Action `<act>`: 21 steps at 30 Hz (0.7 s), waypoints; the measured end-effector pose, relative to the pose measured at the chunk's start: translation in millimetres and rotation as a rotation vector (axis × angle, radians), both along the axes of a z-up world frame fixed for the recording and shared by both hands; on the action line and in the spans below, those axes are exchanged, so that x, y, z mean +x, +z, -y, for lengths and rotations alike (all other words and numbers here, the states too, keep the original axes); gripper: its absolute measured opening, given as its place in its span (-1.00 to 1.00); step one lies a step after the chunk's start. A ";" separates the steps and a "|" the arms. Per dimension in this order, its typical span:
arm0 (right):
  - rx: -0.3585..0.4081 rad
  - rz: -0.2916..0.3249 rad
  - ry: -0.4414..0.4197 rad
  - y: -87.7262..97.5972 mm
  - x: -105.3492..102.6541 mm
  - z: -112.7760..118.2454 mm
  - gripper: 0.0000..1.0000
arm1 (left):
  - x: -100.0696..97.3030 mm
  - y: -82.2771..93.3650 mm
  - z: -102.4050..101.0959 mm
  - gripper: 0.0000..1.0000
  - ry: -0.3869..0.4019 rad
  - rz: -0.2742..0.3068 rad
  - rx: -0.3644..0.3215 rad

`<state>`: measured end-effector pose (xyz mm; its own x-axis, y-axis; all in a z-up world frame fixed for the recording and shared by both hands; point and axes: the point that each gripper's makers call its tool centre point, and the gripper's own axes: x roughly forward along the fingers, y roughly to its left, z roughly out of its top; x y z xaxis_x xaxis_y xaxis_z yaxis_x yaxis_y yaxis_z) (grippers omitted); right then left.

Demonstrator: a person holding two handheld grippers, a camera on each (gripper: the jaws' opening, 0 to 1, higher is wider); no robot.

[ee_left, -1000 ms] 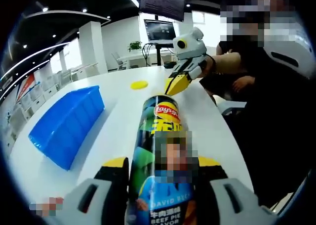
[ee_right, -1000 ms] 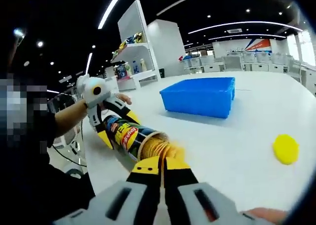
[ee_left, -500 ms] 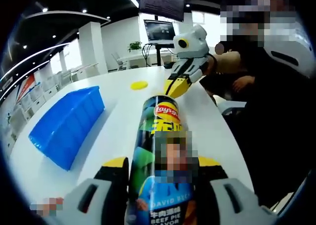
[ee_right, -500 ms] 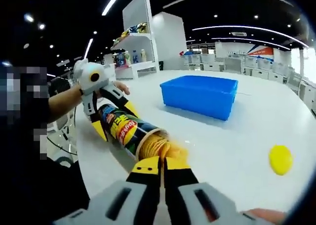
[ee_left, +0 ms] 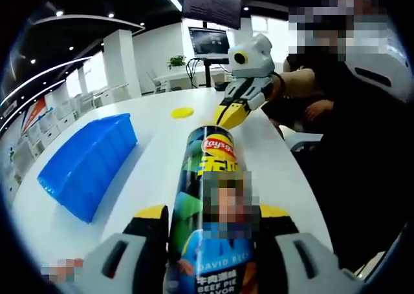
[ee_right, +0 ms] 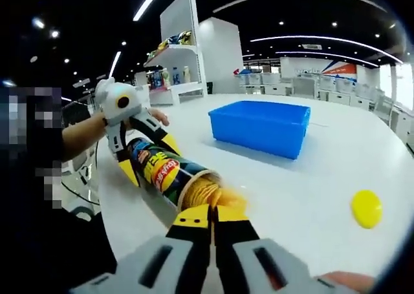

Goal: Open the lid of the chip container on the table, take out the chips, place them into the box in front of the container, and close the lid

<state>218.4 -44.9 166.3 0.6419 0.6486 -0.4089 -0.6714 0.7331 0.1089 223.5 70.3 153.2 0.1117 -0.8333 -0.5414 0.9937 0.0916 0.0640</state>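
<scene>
The green Lay's chip can (ee_left: 217,153) lies tipped on its side, and my left gripper (ee_left: 212,211) is shut around its base. From the right gripper view the can (ee_right: 165,171) points its open mouth toward me, with the left gripper (ee_right: 147,157) behind it. A stack of chips (ee_right: 208,192) sticks out of the mouth. My right gripper (ee_right: 212,210) is shut at the front of that stack. In the left gripper view the right gripper (ee_left: 231,112) sits at the can's far end. The yellow lid (ee_right: 367,208) lies loose on the table. The blue box (ee_right: 262,126) stands beyond the can.
The white table (ee_left: 155,171) carries the blue box (ee_left: 87,161) on its left side and the yellow lid (ee_left: 182,111) farther back. A person sits at the table's right edge (ee_left: 336,132). Shelves (ee_right: 174,68) and a monitor (ee_left: 208,41) stand in the background.
The right gripper view has shifted a little, so the lid and box sit slightly differently in the picture. The can, chips and both grippers hold nearly the same positions.
</scene>
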 end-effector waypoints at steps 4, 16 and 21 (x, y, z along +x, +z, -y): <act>0.043 -0.004 -0.010 8.5 -2.4 3.0 -0.96 | -0.4 0.2 -0.2 0.06 0.000 0.000 0.001; 0.173 -0.043 -0.058 30.4 -5.3 16.3 -0.96 | -1.0 1.3 -0.6 0.06 0.003 -0.007 0.000; 0.193 -0.049 -0.069 34.8 -6.7 19.9 -0.96 | -0.8 1.9 -0.8 0.07 0.005 -0.013 -0.002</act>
<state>211.7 -64.7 201.1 0.6700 0.6734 -0.3126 -0.6110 0.7393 0.2830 222.7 71.1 155.1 0.1087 -0.8340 -0.5410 0.9940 0.0968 0.0504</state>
